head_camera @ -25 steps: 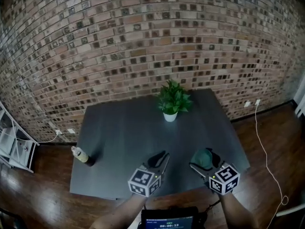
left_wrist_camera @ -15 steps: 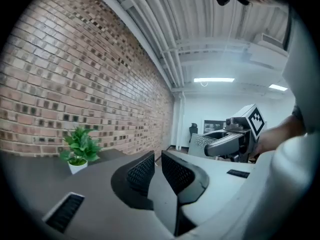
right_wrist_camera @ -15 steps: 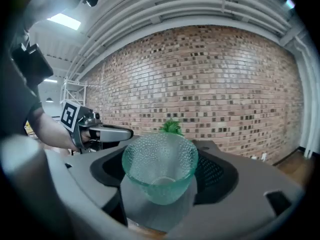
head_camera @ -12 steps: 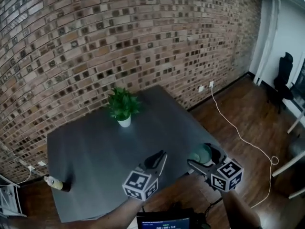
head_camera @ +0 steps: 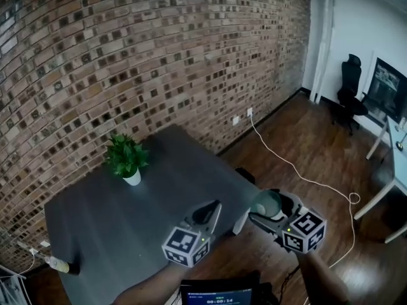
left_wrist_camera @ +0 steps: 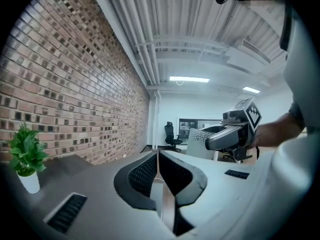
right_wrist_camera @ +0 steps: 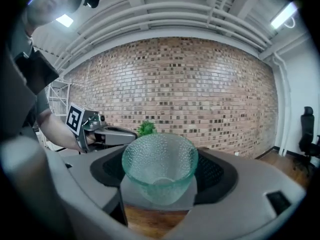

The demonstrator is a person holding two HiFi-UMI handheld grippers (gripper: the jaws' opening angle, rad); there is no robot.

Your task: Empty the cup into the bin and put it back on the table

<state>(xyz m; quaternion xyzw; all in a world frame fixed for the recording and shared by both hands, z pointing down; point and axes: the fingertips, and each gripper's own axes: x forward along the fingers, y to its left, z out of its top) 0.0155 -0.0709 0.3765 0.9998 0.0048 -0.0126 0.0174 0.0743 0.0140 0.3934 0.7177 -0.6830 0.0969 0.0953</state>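
My right gripper (head_camera: 272,210) is shut on a green bumpy glass cup (head_camera: 267,203), held above the wooden floor just past the table's right edge. In the right gripper view the cup (right_wrist_camera: 160,166) sits upright between the jaws of that gripper (right_wrist_camera: 160,180), its mouth facing up; no contents show. My left gripper (head_camera: 213,210) hangs over the near right corner of the dark grey table (head_camera: 114,215). Its jaws meet with nothing between them at the left gripper's (left_wrist_camera: 158,159) tips. No bin is clearly in view.
A potted plant (head_camera: 126,159) stands at the table's back and a bottle (head_camera: 56,265) near its front left corner. A white cable (head_camera: 299,173) trails across the floor. An office chair (head_camera: 351,95) and a desk (head_camera: 388,164) are at the far right. A brick wall (head_camera: 146,62) runs behind.
The head view has swung to the right, so the table and plant slid left. Both grippers travelled right with it, and the cup stays in the right gripper, now past the table's edge.
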